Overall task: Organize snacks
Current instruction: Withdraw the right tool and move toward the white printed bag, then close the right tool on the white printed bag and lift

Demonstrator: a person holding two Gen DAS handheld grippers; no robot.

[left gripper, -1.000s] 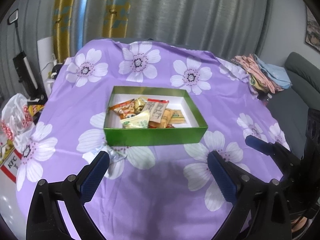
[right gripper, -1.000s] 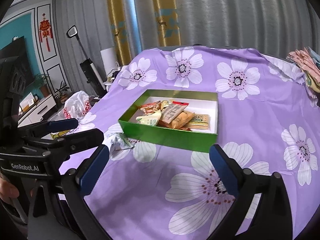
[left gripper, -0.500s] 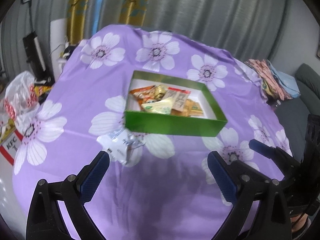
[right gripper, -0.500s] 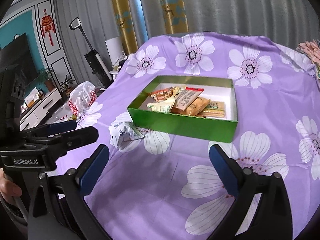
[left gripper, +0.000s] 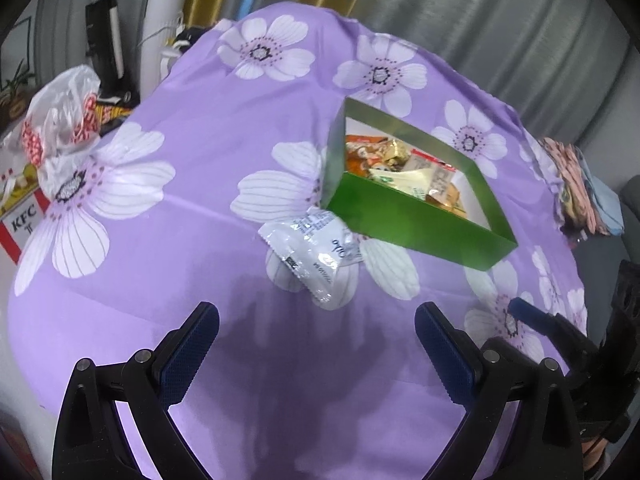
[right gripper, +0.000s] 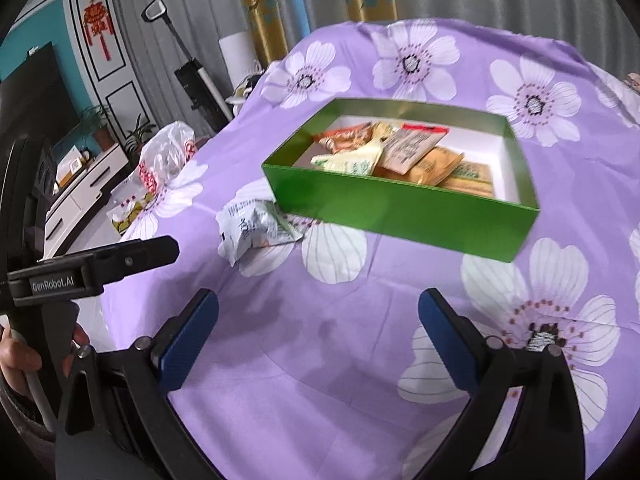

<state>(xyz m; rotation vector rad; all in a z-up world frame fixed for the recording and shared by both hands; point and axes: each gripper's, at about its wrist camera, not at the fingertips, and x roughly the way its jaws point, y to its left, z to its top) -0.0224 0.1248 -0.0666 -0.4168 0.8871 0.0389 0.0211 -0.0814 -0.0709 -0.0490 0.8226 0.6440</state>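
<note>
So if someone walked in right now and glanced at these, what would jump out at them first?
Probably the green box in the middle of the purple flowered tablecloth, open and holding a pile of snack packets. Next, the lone white packet lying on the cloth just outside the box's near corner, ahead of the left gripper, whose jaws are wide open.

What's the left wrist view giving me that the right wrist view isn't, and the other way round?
Left wrist only: the folded cloths past the table's far right edge, and a KFC box on the floor. Right wrist only: the TV, the red wall ornament, and a hand holding the left tongs. Both: the green box of snacks, the white packet lying just outside it, and the purple floral cloth.
</note>
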